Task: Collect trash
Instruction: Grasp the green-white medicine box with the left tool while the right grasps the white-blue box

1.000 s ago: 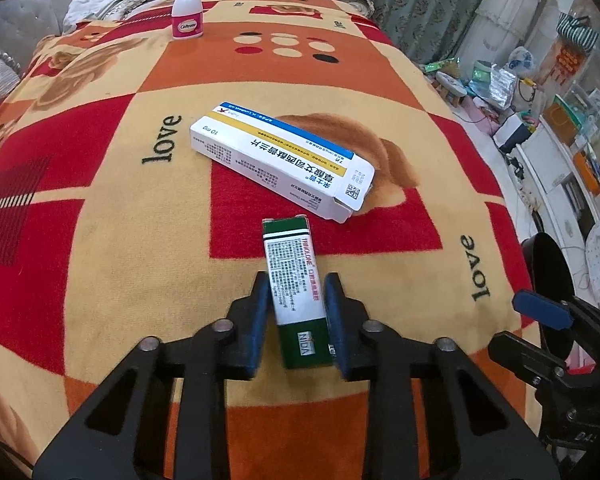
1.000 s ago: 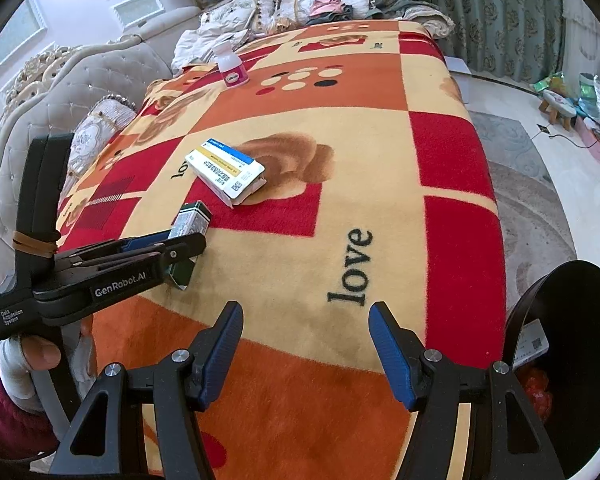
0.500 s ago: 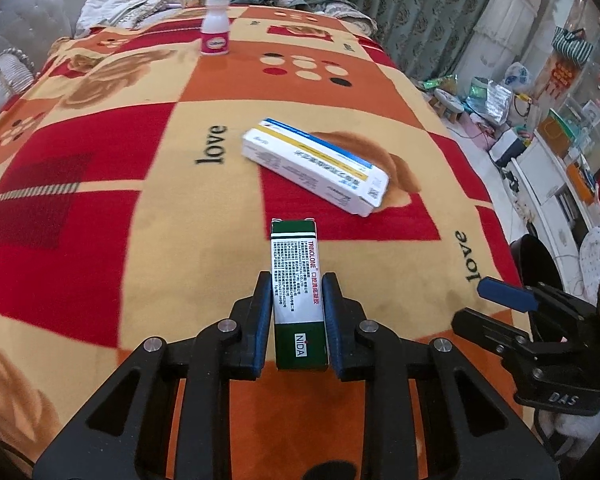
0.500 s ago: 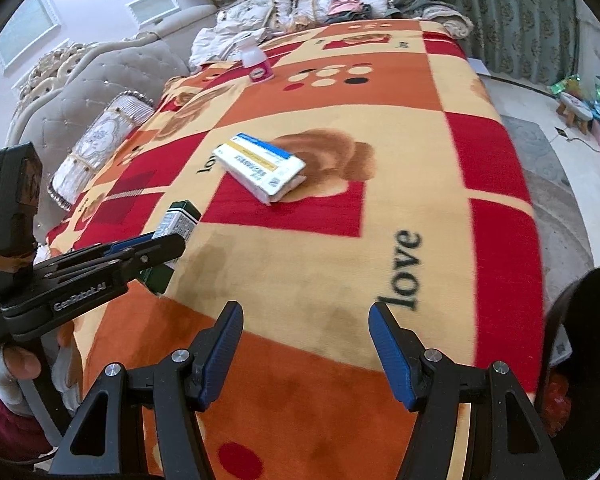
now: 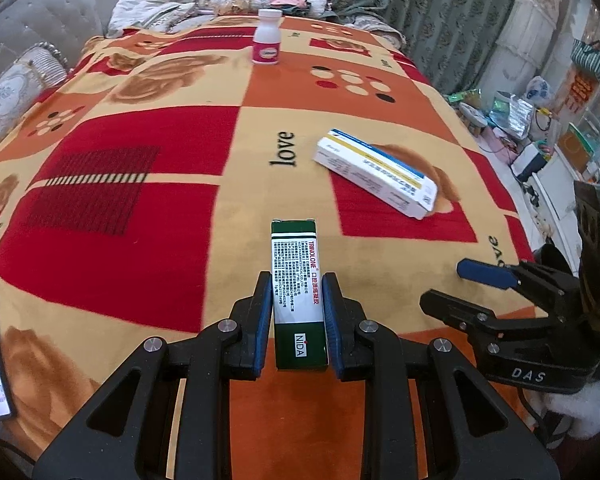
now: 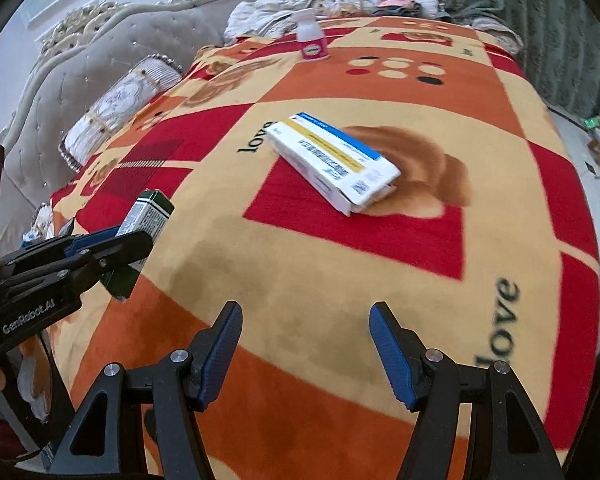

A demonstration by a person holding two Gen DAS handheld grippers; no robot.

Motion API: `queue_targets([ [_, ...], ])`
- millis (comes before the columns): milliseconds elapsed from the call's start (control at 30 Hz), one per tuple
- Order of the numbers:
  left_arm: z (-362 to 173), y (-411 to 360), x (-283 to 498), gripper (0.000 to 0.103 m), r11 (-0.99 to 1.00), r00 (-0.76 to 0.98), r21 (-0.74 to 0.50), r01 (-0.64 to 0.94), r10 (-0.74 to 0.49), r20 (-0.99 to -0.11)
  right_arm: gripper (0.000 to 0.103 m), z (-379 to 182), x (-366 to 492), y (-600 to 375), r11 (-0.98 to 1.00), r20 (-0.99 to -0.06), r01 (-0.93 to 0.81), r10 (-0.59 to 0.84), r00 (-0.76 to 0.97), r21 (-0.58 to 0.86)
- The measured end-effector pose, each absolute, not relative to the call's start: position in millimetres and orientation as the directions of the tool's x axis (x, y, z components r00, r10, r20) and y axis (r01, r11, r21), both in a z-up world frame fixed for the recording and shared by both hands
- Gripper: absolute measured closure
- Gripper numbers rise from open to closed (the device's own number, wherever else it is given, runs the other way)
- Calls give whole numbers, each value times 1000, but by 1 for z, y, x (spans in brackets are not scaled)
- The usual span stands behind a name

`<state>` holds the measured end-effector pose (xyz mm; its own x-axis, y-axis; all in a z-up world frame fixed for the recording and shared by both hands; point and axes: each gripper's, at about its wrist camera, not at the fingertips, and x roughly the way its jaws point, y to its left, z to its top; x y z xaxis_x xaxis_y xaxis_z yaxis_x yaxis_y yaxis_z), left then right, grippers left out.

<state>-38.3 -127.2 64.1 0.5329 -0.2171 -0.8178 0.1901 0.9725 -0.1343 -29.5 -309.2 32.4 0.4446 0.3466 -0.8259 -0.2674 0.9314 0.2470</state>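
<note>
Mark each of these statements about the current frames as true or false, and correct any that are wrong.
1. The left tongs are clamped on the green box. True.
2. The right tongs hold the white and blue box. False: nothing is between them, and the white and blue box lies on the blanket beyond them.
3. The small white bottle stands upright at the far end of the blanket. True.
4. The green box rests flat on the blanket. False: in the right wrist view it is held clear of the blanket by the left tongs.
5. The bottle touches the white and blue box. False: they are well apart.
</note>
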Motion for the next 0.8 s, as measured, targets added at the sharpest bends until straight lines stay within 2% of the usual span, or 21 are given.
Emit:
queue_targets([
  [100, 64, -121, -36, 81, 975, 536, -135, 178, -211, -817, 34, 32, -21, -302, 930, -826, -287, 342, 448, 230],
  [300, 63, -119, -28, 81, 975, 535, -146, 167, -214, -817, 33, 38, 5, -298, 932, -824, -315, 318, 468, 181],
  [433, 63, -120, -19, 81, 974, 536, -156, 163, -220, -815, 28, 43, 23, -295, 926, -821, -347, 311, 478, 149],
  [800, 60, -121, 8, 81, 974, 530, -179, 141, -227, -817, 26, 39, 76, -280, 904, -827, -427, 253, 502, 17],
])
